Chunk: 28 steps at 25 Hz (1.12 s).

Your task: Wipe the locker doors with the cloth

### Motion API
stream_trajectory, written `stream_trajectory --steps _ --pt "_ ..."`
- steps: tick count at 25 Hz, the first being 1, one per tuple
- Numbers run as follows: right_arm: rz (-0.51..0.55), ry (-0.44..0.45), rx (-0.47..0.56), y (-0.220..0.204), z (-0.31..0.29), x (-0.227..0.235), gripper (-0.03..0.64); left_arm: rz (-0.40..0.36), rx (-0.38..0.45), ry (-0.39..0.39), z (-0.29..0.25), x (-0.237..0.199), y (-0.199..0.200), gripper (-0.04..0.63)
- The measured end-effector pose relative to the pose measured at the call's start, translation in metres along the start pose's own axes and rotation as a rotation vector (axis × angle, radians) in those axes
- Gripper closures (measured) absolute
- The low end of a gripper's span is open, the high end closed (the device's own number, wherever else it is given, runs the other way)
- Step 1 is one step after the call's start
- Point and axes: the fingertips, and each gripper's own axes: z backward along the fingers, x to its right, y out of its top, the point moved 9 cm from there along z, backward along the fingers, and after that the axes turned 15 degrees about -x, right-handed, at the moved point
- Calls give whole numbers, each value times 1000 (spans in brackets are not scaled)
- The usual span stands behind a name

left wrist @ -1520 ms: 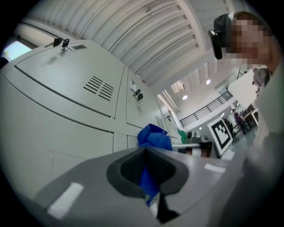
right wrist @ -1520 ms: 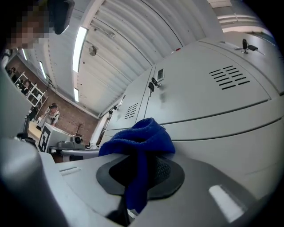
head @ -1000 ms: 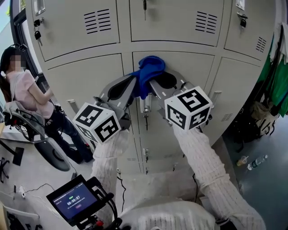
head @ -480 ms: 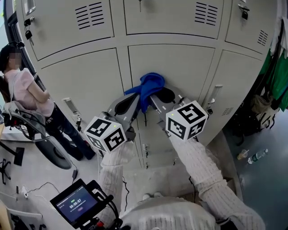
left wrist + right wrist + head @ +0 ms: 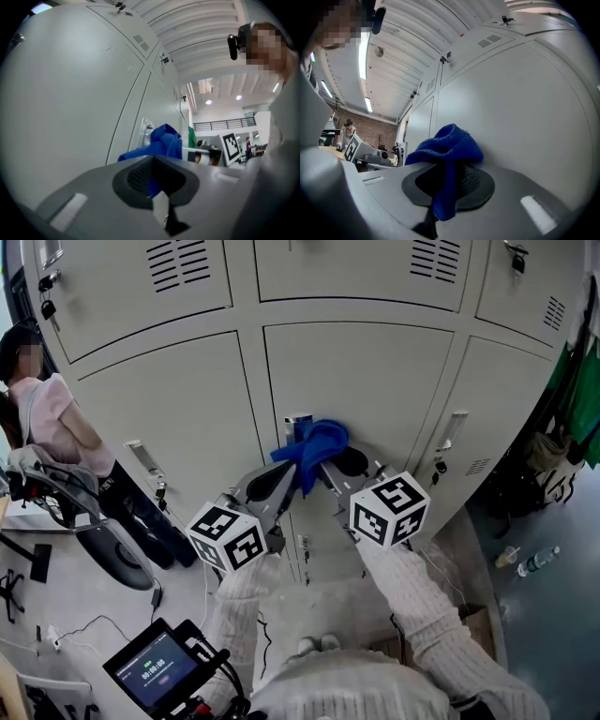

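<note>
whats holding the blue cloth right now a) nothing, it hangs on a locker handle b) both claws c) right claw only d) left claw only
b: the blue cloth sits pinched in the left claw and in the right claw alike, and each gripper view shows it between that claw's jaws.

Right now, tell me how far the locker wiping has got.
Done: cannot tell, since no door shows wipe marks. In hand: the left gripper and right gripper are both shut on the blue cloth, holding it at the middle door beside its latch. Left: the left door and right door look untouched, so count them outstanding.
</note>
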Motion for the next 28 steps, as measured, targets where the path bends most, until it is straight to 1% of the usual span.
stream_trajectory --steps 4,8,15,18,22,25,28 --pt "-23 -10 -48 -23 -2 3 568 50 -27 7 1 -4 -22 589" --pt "-68 -15 -98 -51 -4 5 568 94 -55 15 1 -7 -44 588" --pt "-136 -10 -171 -90 -10 7 568 151 -109 8 -5 -8 -74 588" --pt "-157 -13 -219 -105 -13 9 568 173 -136 5 -8 -9 -85 588" --pt "-186 -28 -279 -125 -15 10 568 188 -175 -9 -13 -5 -96 589" --pt "-195 -29 -293 -130 -16 11 568 178 -186 -15 -17 -1 -98 588" --pt "-198 -28 -306 -130 -16 11 568 190 -185 -21 -20 1 -99 588"
